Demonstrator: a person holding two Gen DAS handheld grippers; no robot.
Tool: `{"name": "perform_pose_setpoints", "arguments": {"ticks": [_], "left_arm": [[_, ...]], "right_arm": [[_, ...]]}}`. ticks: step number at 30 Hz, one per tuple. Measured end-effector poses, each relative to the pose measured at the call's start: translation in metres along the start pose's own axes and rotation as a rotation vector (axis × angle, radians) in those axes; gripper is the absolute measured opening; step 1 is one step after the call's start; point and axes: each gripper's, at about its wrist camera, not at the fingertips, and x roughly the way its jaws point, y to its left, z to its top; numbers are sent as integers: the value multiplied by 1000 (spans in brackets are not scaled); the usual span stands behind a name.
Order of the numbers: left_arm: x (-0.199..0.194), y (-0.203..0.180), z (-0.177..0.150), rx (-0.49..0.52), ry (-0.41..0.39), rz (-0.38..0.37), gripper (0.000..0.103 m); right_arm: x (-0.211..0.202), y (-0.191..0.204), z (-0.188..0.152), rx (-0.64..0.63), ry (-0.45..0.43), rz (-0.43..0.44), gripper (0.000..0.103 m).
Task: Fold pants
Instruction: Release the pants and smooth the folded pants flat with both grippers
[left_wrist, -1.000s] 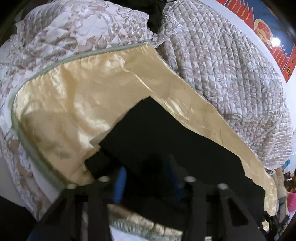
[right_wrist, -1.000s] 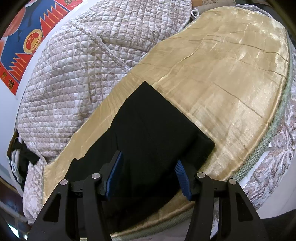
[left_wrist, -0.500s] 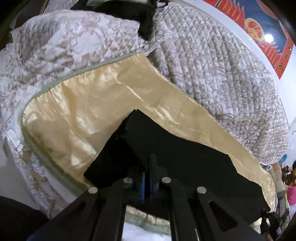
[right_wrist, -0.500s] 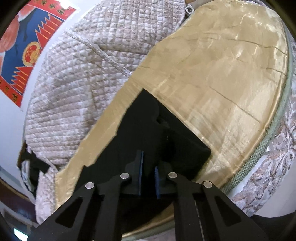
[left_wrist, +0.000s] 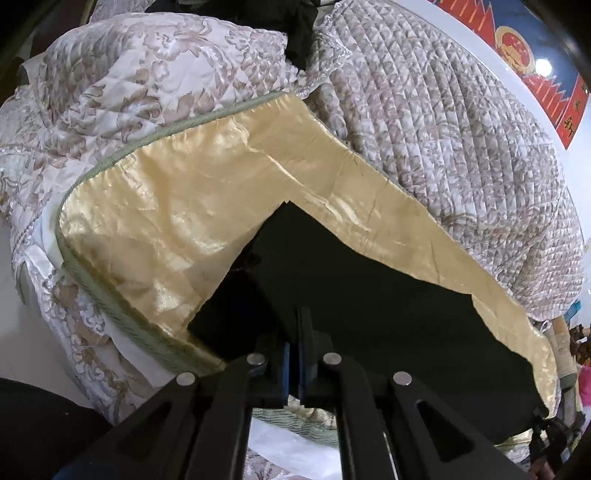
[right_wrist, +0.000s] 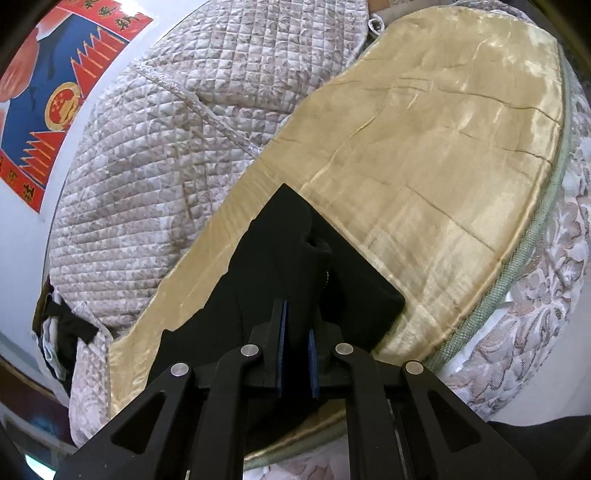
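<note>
A quilted bed (left_wrist: 443, 122) with a gold satin sheet (left_wrist: 177, 221) fills both views, and the black pants (left_wrist: 369, 295) lie low at centre on the sheet. Both left tongs (left_wrist: 295, 354) and right tongs (right_wrist: 297, 350) are clenched on the pants' near edge, apparently beginning a fold; next, lift and carry the edge forward evenly, wary of the sheet's wrinkles and the heaped quilt (right_wrist: 155, 147) in the upper left.
</note>
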Motion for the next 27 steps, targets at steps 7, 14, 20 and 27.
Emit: {"name": "perform_pose_setpoints", "arguments": {"ticks": [7,14,20,27], "left_arm": [[12,3,-6,27,61,76,5],[-14,-4,11,45,-25,155,10],[2,-62,9,173,19,-32,32],[58,-116,-18,306,199,-120,32]], "right_arm": [[11,-6,-3,-7,62,-97,11],[-37,21,2,-151,-130,-266,19],[-5,59,-9,-392,-33,-136,24],[41,52,-37,-463,181,-186,24]]}}
